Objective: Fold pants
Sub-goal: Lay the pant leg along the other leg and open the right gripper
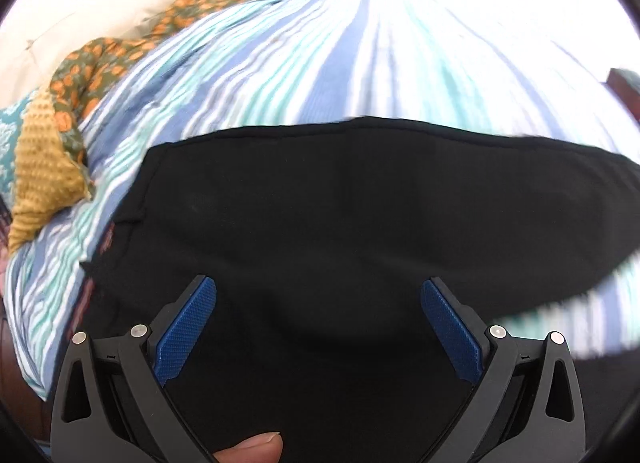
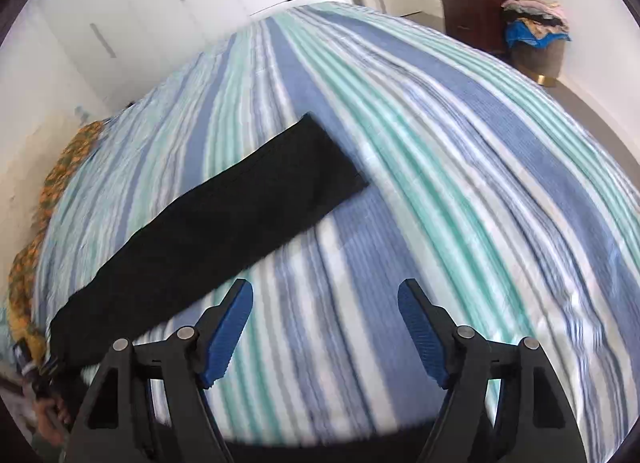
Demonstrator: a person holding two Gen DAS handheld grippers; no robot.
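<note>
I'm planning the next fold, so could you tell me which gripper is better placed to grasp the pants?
Left. The left gripper is open directly over the black pants, fabric between its fingers. The right gripper is open over bare striped bedspread, beside the leg.

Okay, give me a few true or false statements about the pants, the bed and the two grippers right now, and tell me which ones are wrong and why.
1. The black pants lie on a striped bedspread. True.
2. The left gripper is clamped on the pants. False: its fingers stand wide apart above the dark cloth, gripping nothing.
3. The right gripper is open over bare striped cover. True.
4. The pants are red. False: they are black.
5. An orange floral fabric lies along the edge of the bed. True.
6. The dark wooden dresser has nothing on it. False: a pile of cloth sits on top.
</note>
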